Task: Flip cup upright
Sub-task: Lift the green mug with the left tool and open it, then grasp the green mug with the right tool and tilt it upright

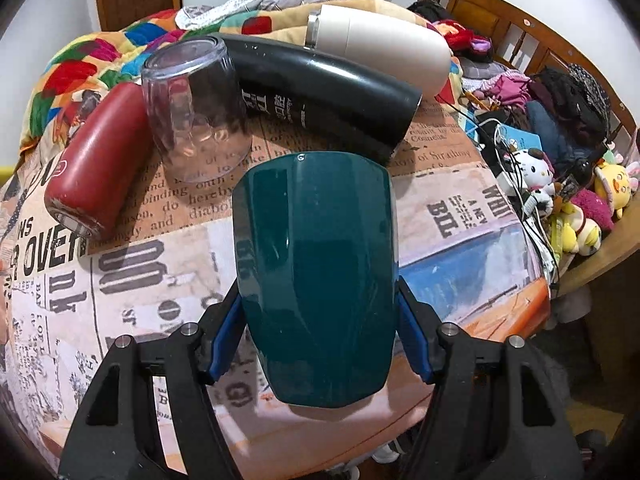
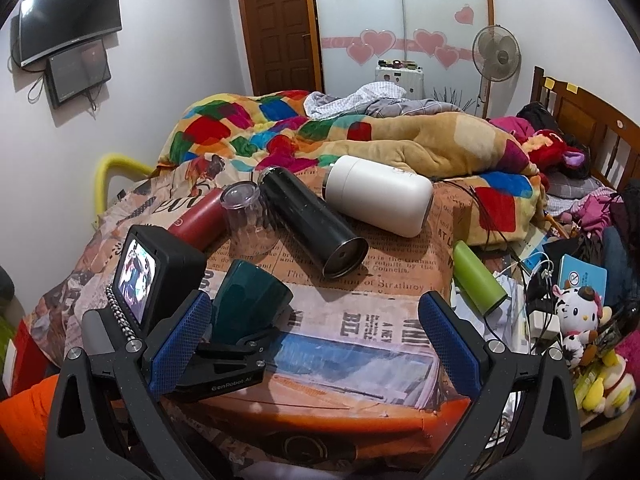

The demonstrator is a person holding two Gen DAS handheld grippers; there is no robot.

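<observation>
A dark teal cup [image 1: 316,276] is clamped between the blue pads of my left gripper [image 1: 318,328], held above the newspaper-print table cover. In the right wrist view the teal cup [image 2: 250,304] sits tilted in the left gripper, one end pointing up and to the right. My right gripper [image 2: 316,344] is open and empty, to the right of the cup, over the table's front edge.
A clear tumbler [image 1: 196,108] stands upside down behind the cup. A red bottle [image 1: 100,160], a black flask [image 1: 320,92] and a white flask [image 1: 380,48] lie on their sides. A green bottle [image 2: 478,276] lies at the right edge. Plush toys [image 2: 580,320] and cables crowd the right side.
</observation>
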